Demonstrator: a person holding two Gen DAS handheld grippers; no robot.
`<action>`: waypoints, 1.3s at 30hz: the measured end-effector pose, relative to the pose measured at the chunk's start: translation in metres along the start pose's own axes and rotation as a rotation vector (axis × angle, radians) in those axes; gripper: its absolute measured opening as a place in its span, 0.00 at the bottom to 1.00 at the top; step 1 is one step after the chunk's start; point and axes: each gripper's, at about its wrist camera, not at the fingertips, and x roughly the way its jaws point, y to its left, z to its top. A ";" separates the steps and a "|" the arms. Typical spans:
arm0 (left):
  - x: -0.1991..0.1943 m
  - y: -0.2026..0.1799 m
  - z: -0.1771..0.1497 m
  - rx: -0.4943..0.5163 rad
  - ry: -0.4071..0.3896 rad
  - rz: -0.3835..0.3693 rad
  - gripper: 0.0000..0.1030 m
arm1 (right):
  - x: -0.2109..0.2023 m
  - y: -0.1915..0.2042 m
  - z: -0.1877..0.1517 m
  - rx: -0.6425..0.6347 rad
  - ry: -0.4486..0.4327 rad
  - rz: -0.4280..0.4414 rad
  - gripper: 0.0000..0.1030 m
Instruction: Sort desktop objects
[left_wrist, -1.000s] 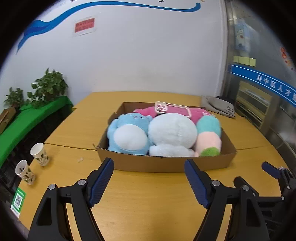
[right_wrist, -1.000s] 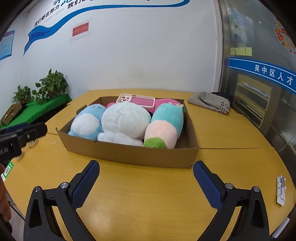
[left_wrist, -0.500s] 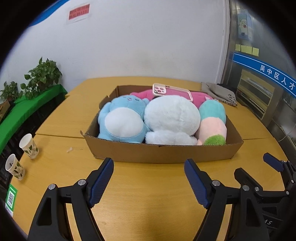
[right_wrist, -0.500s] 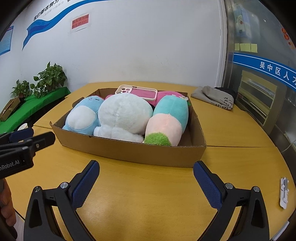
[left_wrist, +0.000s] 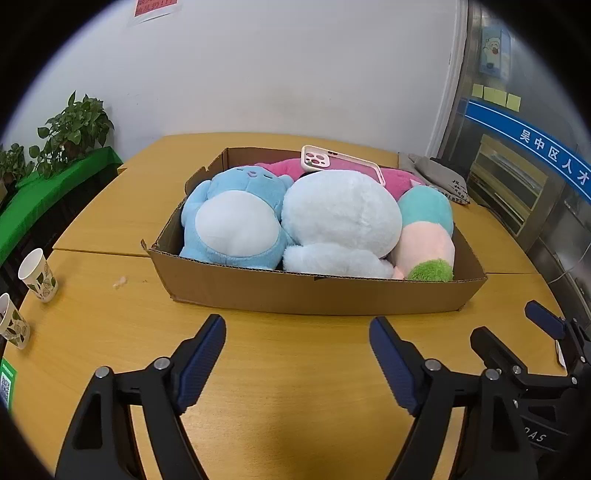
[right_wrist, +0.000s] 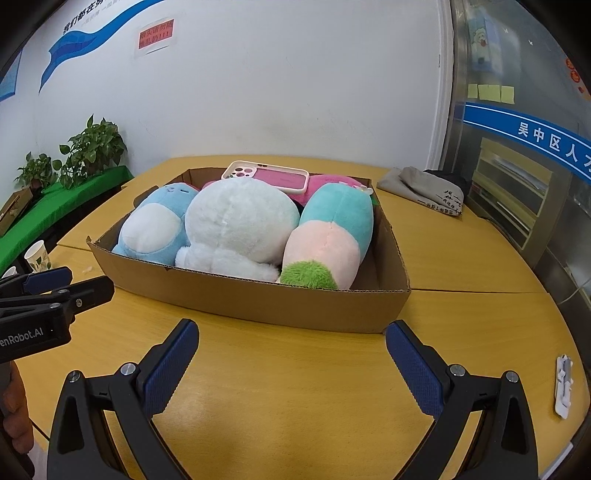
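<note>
Both grippers are hovering low over the near edge of the table (left_wrist: 92, 325), jaws spread wide and gripping nothing: the left gripper (left_wrist: 297, 363) is facing the near wall of the cardboard box (left_wrist: 314, 295), and the right gripper (right_wrist: 291, 363) is doing the same from a little further toward the right edge. The box is sitting across the middle of the table, and lying packed inside it are a blue plush (left_wrist: 236, 221) at the left end, a white plush (left_wrist: 340, 221) in the middle and a teal-and-pink plush (left_wrist: 424, 236) at the right end, with a pink plush (right_wrist: 328, 186) behind them and a phone in a pink case (left_wrist: 341, 166) resting flat on top (loose, by the look of it). A small white clip (right_wrist: 563, 384) is lying near the right edge, apart from the box. Whether the sorting is opening or closing, I cannot tell: the toys are sitting boxed either way. Any reach into the box is calling for wide jaws, and care around the phone, which is looking ready to slide.
</note>
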 end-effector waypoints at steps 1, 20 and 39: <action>0.000 0.001 0.000 -0.003 0.000 -0.006 0.80 | 0.000 0.000 0.000 0.000 0.001 -0.002 1.00; 0.009 0.005 -0.001 0.030 0.012 0.033 0.87 | 0.013 -0.001 -0.003 0.016 -0.013 0.010 1.00; 0.012 0.004 -0.005 0.044 0.022 0.046 0.97 | 0.018 -0.003 -0.006 0.013 -0.006 0.013 1.00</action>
